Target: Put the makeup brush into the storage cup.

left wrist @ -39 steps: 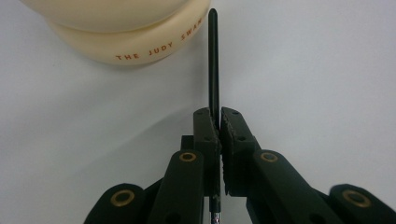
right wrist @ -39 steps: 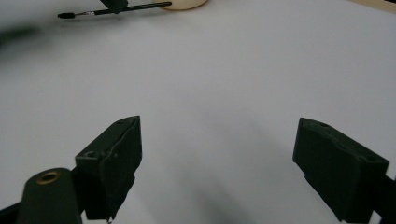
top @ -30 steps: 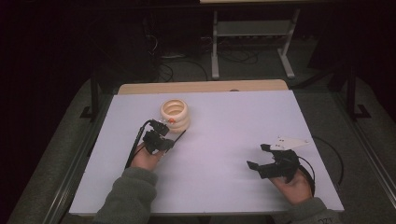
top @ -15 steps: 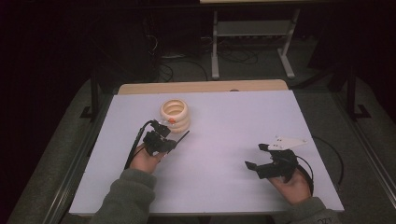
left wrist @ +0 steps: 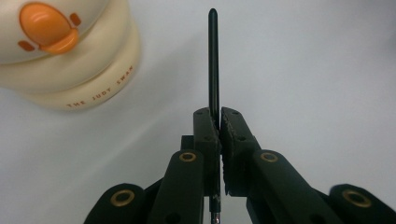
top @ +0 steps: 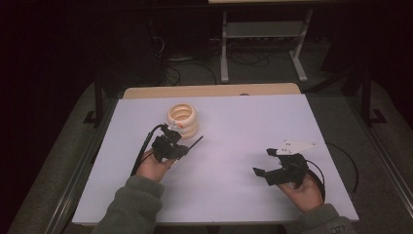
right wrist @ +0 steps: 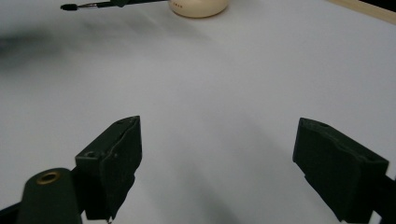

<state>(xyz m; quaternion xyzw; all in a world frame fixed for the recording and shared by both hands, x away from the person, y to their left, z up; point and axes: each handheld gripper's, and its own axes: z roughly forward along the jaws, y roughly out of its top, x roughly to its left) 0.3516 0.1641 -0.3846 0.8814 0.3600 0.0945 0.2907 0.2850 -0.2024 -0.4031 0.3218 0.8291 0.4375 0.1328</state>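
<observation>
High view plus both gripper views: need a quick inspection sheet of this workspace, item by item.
Surface: white tabletop with a bare wooden strip along its far edge.
Job's things: thin black stick-like tool clamped in the left gripper, pointing away from the hand; cream ringed duck-face holder with an orange bill stands upright just beyond it, apart from the tool.
Clutter: nothing seen.
Grippers: left gripper shut on the tool; right gripper open, nothing between its jaws, above bare tabletop.
Cables: black cable trails from the left gripper; another loops off the right gripper.
Surroundings: dark floor, grey metal stand, loose floor cables.
</observation>
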